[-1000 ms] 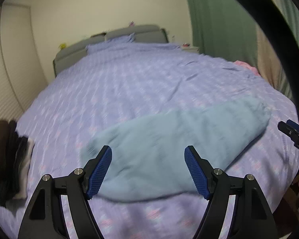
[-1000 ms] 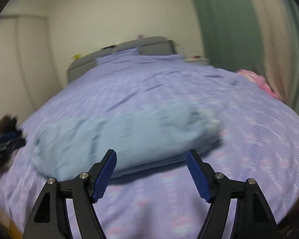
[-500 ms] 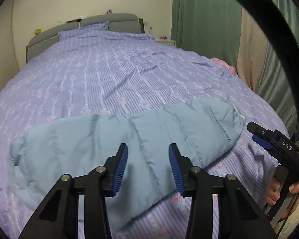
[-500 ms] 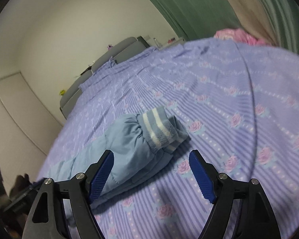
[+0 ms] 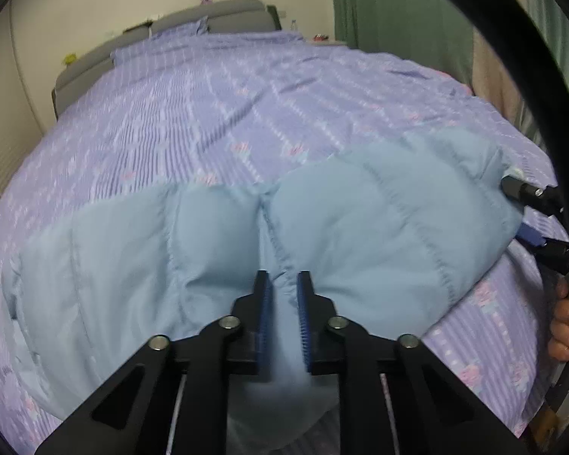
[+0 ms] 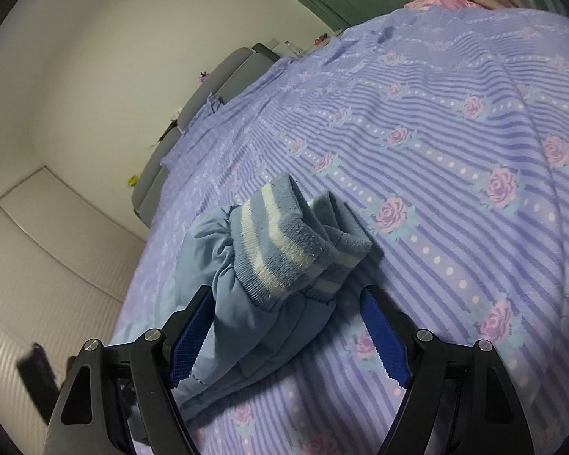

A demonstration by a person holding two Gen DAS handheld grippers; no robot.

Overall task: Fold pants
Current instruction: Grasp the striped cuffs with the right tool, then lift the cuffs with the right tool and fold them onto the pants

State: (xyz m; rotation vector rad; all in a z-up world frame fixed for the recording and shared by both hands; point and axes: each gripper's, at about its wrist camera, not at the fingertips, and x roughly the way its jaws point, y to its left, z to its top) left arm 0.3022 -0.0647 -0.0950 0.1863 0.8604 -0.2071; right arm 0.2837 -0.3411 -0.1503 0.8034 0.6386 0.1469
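Observation:
Light blue quilted pants (image 5: 379, 227) lie across the near part of a purple floral bed cover (image 5: 246, 94). My left gripper (image 5: 283, 284) is shut on a pinch of the pants' near edge at mid length. In the right wrist view the striped knit cuffs (image 6: 284, 242) of the pants lie stacked on the bed. My right gripper (image 6: 284, 326) is open with its blue pads on either side of the cuff end, the left pad (image 6: 191, 335) against the fabric. The right gripper also shows at the far right of the left wrist view (image 5: 531, 212).
A grey headboard (image 5: 170, 34) and pillow stand at the far end of the bed. Green curtains (image 5: 398, 15) hang at the right. Something pink (image 6: 444, 0) lies at the bed's far right edge. A white wardrobe (image 6: 38, 246) is at the left.
My left gripper has moved in and closed from wide open onto the pants' edge. My right gripper has swung to the cuff end and come closer, staying open.

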